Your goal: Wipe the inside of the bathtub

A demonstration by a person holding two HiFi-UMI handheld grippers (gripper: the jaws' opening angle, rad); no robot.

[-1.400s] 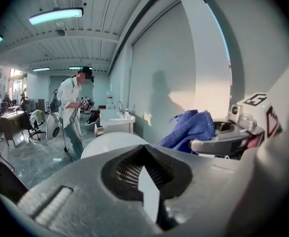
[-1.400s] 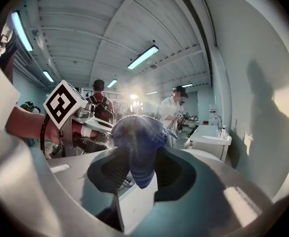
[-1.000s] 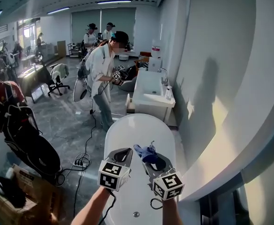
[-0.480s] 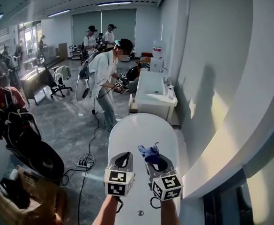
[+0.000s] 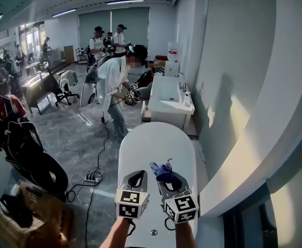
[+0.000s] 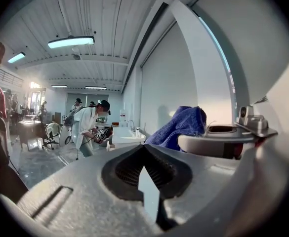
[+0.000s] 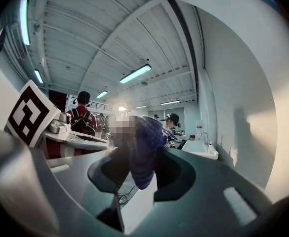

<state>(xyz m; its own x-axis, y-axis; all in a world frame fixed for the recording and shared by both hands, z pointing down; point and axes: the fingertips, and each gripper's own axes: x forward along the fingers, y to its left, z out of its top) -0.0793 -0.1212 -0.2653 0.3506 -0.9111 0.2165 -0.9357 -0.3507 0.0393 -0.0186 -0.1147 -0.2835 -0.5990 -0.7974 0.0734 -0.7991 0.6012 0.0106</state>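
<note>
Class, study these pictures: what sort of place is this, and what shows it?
Probably an open hall or workshop, not a home bathroom: the bathtub stands on a wide grey floor beside a sink unit, with an office chair and people working nearby.

The smooth oval bathtub is plain white, the crumpled fabric cloth deep blue. The matte grey left gripper and right gripper each wear a cube of black-and-white square markers. The polished floor is mottled grey.
</note>
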